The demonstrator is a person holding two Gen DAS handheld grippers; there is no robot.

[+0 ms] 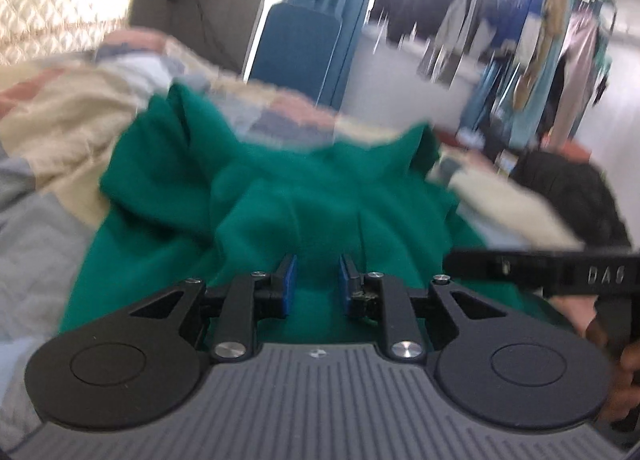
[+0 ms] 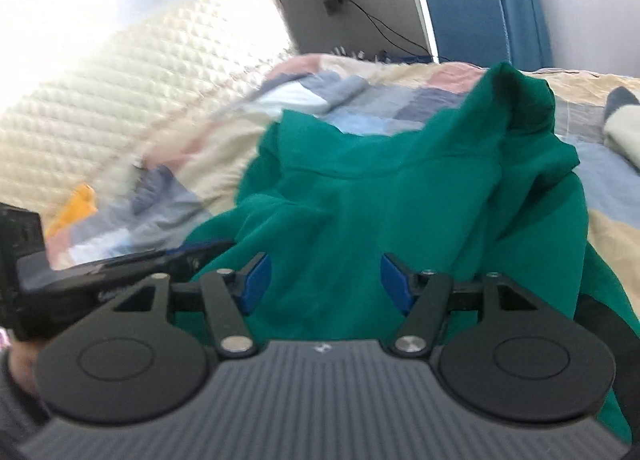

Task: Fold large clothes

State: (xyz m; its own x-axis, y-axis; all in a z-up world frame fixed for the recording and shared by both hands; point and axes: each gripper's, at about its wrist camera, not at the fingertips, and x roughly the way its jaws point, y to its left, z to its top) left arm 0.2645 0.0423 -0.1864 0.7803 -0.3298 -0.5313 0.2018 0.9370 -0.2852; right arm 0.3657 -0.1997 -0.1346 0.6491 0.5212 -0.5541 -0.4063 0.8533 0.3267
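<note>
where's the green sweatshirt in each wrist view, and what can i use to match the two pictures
Left wrist view: the green sweatshirt fills the centre, crumpled on the patchwork quilt, just beyond the left gripper.
Right wrist view: the green sweatshirt sits centre to right, ahead of the right gripper.
Shared landmark: the blue padded panel behind the bed.

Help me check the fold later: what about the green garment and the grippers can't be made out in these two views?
- Green garment: the left wrist view is motion-blurred, so seams and sleeves are unclear.
- Its near hem: hidden under the left gripper body in that view.
- Its right side: cut off by the right wrist view's edge, behind the right gripper.
- Yellow item on the bedspread: too blurred to identify.
</note>
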